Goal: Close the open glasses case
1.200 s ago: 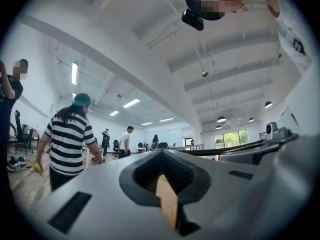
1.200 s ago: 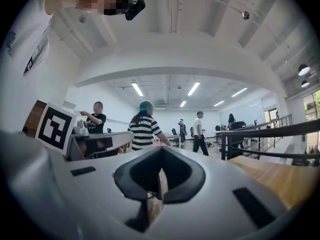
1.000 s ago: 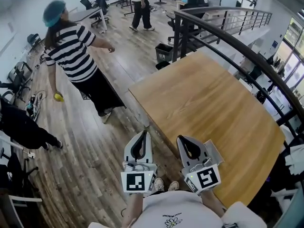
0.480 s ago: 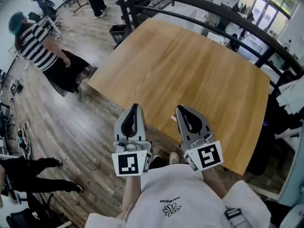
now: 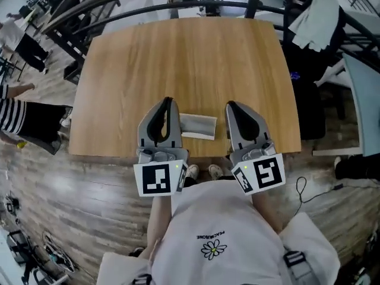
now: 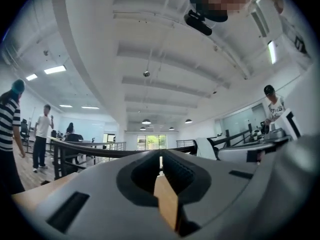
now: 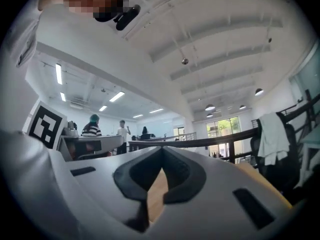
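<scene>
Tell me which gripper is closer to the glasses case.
The left gripper: in the head view the glasses case runs right up to its side, while a strip of bare table separates the case from the right gripper.

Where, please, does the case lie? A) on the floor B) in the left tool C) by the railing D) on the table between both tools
D: the case sits on the table between the left tool and the right tool.
</scene>
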The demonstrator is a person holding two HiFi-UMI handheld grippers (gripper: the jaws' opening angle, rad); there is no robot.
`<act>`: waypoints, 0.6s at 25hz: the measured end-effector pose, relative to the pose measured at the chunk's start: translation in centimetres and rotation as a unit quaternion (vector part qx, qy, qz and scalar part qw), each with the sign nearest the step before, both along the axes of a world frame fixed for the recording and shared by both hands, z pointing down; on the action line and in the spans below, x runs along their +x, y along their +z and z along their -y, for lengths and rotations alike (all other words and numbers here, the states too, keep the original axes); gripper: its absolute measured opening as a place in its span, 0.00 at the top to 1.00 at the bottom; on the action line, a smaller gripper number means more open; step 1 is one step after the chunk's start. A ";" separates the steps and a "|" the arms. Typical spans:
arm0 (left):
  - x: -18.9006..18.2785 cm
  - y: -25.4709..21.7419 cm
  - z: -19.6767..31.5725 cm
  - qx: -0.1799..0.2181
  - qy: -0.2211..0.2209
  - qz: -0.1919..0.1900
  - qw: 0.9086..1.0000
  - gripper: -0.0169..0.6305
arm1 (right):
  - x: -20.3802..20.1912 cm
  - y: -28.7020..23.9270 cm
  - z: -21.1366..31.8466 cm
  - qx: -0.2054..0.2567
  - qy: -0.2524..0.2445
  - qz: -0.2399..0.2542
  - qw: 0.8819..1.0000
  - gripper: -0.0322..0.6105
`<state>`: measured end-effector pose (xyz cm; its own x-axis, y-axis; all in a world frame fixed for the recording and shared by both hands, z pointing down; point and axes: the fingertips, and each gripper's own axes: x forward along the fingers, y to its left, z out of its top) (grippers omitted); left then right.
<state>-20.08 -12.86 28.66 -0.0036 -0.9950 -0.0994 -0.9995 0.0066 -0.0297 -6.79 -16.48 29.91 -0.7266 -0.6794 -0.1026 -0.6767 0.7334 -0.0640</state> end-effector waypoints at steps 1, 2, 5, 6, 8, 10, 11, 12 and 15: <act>0.4 -0.2 0.7 0.001 0.018 -0.001 1.000 0.95 | 0.7 -0.1 0.1 0.002 0.021 0.000 1.000 0.94; 0.7 -0.2 1.3 0.002 0.032 -0.003 0.999 0.95 | 1.3 -0.1 0.1 0.002 0.039 -0.002 0.999 0.94; 1.1 0.4 2.3 -0.003 0.060 -0.016 0.998 0.95 | 2.7 0.4 0.0 -0.003 0.084 -0.009 0.996 0.94; 1.2 0.8 2.6 -0.008 0.068 -0.019 0.997 0.95 | 3.1 0.5 -0.1 -0.004 0.096 -0.011 0.995 0.94; 1.5 1.7 3.3 -0.019 0.083 -0.025 0.996 0.95 | 3.8 0.9 -0.3 -0.007 0.117 -0.016 0.993 0.94; 1.5 2.6 3.8 -0.029 0.093 -0.032 0.995 0.94 | 4.2 1.4 -0.4 -0.012 0.130 -0.021 0.991 0.94; 1.5 2.9 4.0 -0.033 0.096 -0.037 0.994 0.94 | 4.3 1.7 -0.6 -0.015 0.134 -0.023 0.991 0.94; 1.6 3.2 4.2 -0.036 0.098 -0.043 0.994 0.94 | 4.4 1.9 -0.7 -0.018 0.137 -0.025 0.990 0.94; 2.0 3.8 4.8 -0.043 0.105 -0.057 0.992 0.94 | 4.8 2.4 -0.8 -0.025 0.144 -0.031 0.989 0.94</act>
